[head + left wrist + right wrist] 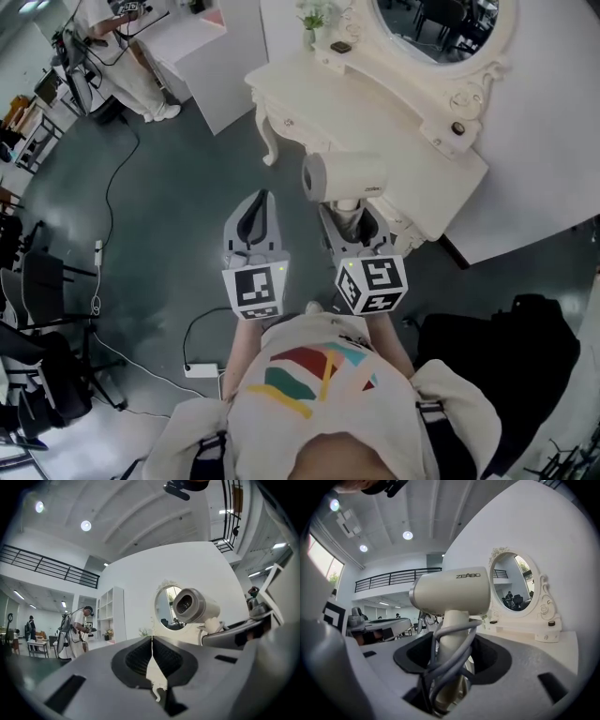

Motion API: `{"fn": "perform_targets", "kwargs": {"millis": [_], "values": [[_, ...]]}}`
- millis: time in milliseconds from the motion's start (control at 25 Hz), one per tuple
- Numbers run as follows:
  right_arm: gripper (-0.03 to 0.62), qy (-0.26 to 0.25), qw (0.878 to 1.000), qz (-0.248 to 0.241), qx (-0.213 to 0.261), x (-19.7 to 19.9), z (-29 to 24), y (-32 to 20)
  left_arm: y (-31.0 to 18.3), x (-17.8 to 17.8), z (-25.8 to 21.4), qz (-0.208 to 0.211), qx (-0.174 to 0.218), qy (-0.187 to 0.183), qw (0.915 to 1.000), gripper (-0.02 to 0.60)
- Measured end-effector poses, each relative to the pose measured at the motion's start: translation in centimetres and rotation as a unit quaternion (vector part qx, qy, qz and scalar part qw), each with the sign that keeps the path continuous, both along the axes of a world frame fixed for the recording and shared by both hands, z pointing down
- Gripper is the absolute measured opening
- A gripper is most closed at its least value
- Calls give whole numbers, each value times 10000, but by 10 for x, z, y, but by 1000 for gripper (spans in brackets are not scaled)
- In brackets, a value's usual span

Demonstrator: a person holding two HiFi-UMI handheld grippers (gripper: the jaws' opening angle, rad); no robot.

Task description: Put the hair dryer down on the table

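Note:
A cream hair dryer hangs in the air just in front of the white dressing table, with its nozzle pointing left. My right gripper is shut on its handle, and a grey cord is wound round the handle. In the right gripper view the hair dryer stands upright between the jaws of that gripper, with the table top beyond. My left gripper is beside it on the left, shut and empty. The left gripper also shows the hair dryer at its right.
An oval mirror stands at the table's back, and a small vase with a plant near its far end. Cables and a power strip lie on the floor. A person stands far left. Something black sits at my right.

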State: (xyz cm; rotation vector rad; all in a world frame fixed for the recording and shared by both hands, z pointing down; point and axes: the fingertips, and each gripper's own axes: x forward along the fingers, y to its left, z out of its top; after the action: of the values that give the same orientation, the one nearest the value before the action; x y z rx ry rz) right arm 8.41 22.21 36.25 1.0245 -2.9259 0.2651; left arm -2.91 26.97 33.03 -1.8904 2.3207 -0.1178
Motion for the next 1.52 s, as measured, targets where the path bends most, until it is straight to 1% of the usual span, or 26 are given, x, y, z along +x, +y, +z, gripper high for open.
{"fn": "perform_targets", "kwargs": {"millis": [200, 360, 520, 600, 840, 1000, 1120, 1200, 1400, 1520], "values": [[222, 8, 9997, -117, -191, 4, 7, -6, -7, 8, 6, 12, -99, 15, 9999, 6], [222, -5, 9992, -85, -382, 7, 17, -12, -12, 9, 13, 7, -210, 14, 9998, 6], [222, -215, 9982, -3, -553, 11, 18, -20, -19, 6, 13, 5, -269, -27, 9996, 6], [222, -253, 9983, 34, -515, 12, 15, -25, -22, 5, 13, 3, -259, -27, 9997, 6], [222, -137, 9995, 11, -267, 7, 15, -40, -41, -6, 23, -20, -221, 74, 9997, 6], [222, -81, 9999, -26, -105, 8, 10, -48, -54, -15, 18, -44, -103, 189, 9998, 6], [222, -145, 9999, 11, -11, 9, 3, -54, -61, -19, 13, -63, -66, 220, 9997, 6], [222, -192, 9998, 10, -46, 6, 3, -61, -68, -22, 13, -57, -62, 209, 9997, 6], [222, -130, 9997, -22, -188, 2, 13, -69, -75, -27, 17, -127, -98, 245, 9996, 6], [222, -233, 9994, 28, -261, 0, 14, -76, -80, -31, 19, -138, -179, 158, 9996, 6]]}}
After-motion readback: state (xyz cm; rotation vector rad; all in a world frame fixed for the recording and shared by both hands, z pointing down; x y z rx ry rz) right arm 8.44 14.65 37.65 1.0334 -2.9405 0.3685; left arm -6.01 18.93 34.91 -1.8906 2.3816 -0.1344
